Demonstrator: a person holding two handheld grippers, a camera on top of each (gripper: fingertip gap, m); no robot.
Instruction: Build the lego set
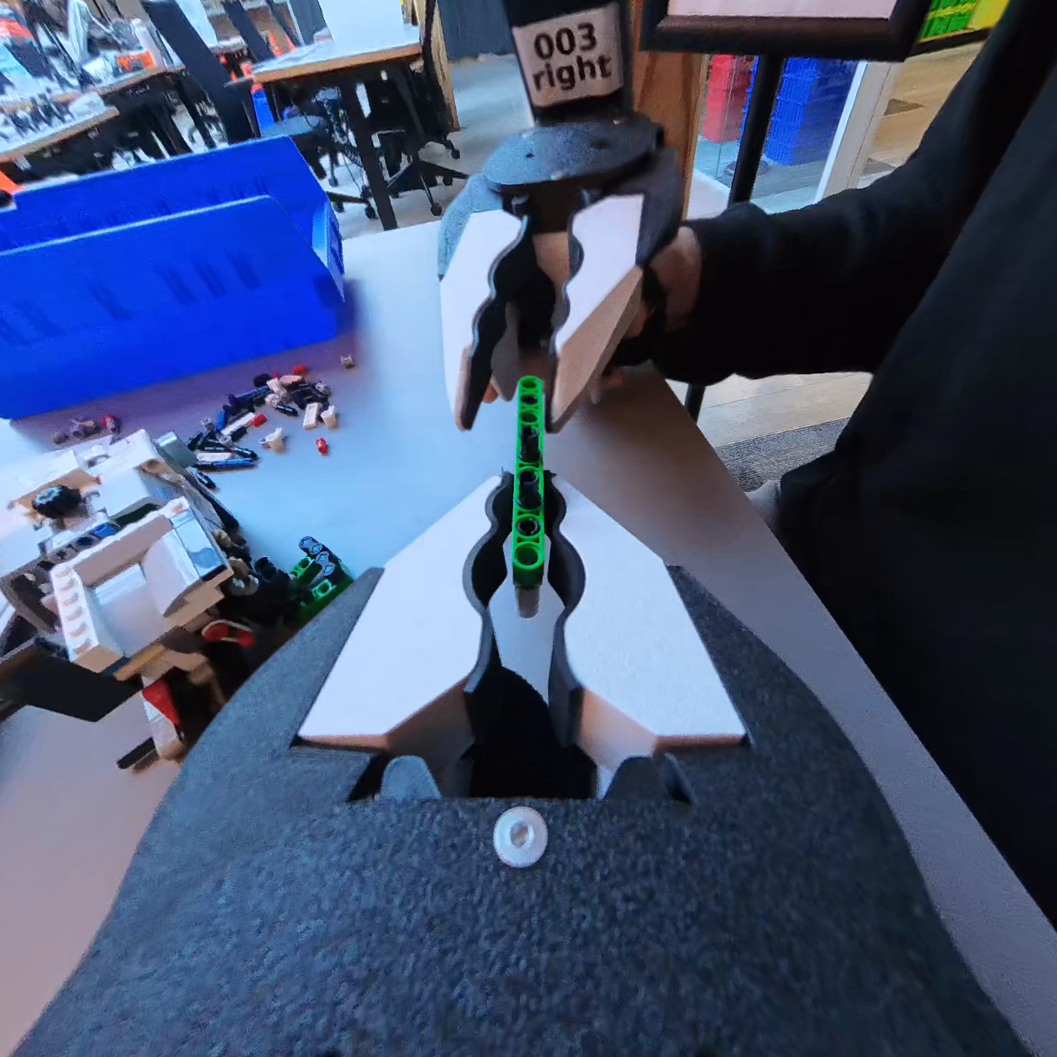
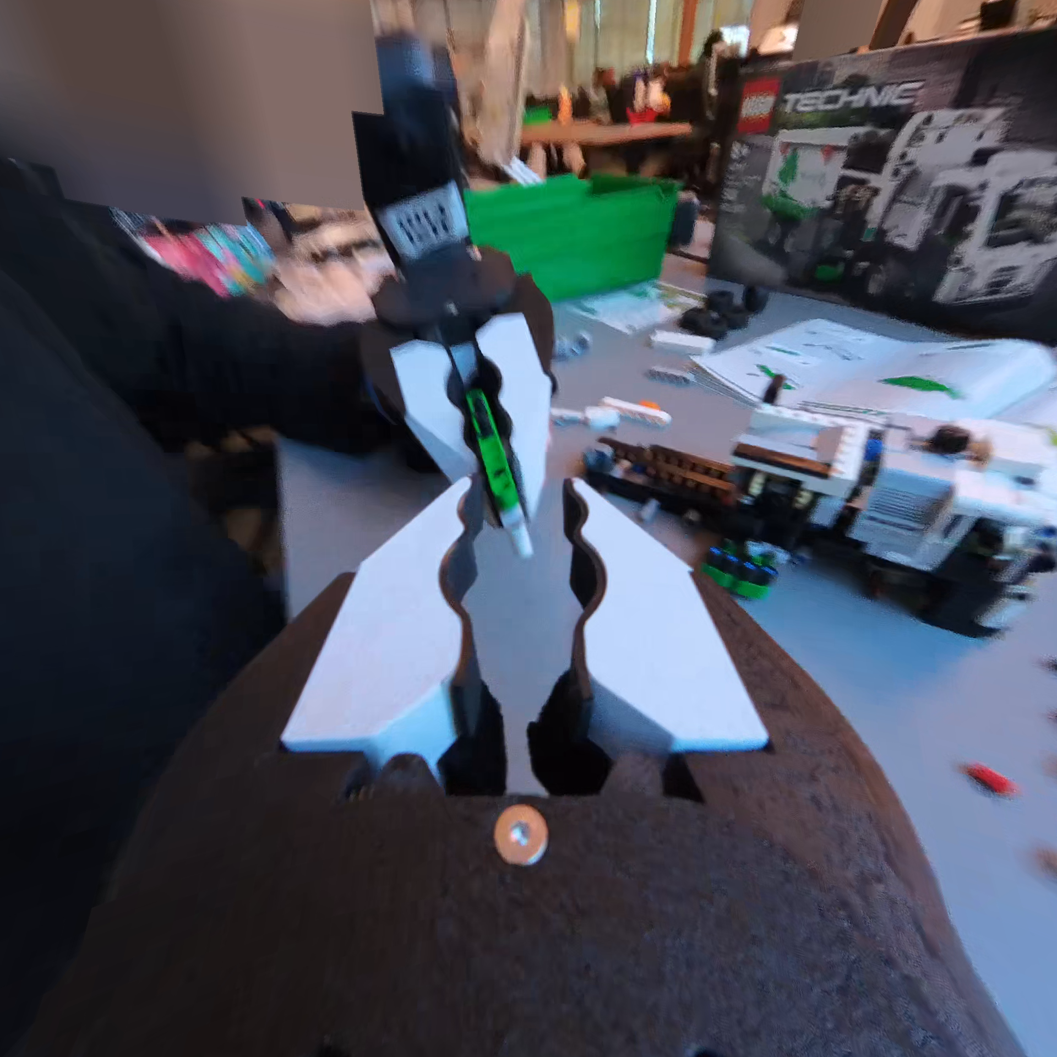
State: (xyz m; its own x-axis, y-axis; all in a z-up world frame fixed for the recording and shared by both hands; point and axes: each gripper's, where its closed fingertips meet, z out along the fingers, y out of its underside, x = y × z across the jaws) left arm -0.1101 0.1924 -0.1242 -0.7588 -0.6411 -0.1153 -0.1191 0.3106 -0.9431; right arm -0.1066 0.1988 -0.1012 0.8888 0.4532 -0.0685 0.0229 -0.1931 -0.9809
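My left gripper (image 1: 529, 492) is shut on a green beam (image 1: 529, 515) with several holes and black pins in it. The beam stands edge-on between the pads and sticks out forward. A grey-white stub (image 1: 526, 600) shows at one end of the beam. My right gripper (image 1: 513, 423) faces it from above, open, with the beam's far end between its fingertips and a gap on each side. In the right wrist view the right gripper (image 2: 517, 492) is open, and the left gripper (image 2: 496, 486) holds the beam (image 2: 486, 446) and its white stub (image 2: 517, 532) just ahead.
A partly built white truck (image 2: 858, 486) stands on the grey table (image 2: 858, 686), with a small green and black assembly (image 2: 738, 566) before it. Loose parts (image 1: 274, 412) lie near blue bins (image 1: 160, 286). A green bin (image 2: 572, 240), the set's box (image 2: 886, 189) and open booklets (image 2: 858, 366) stand behind. Less than 4 cm separates the two grippers' tips.
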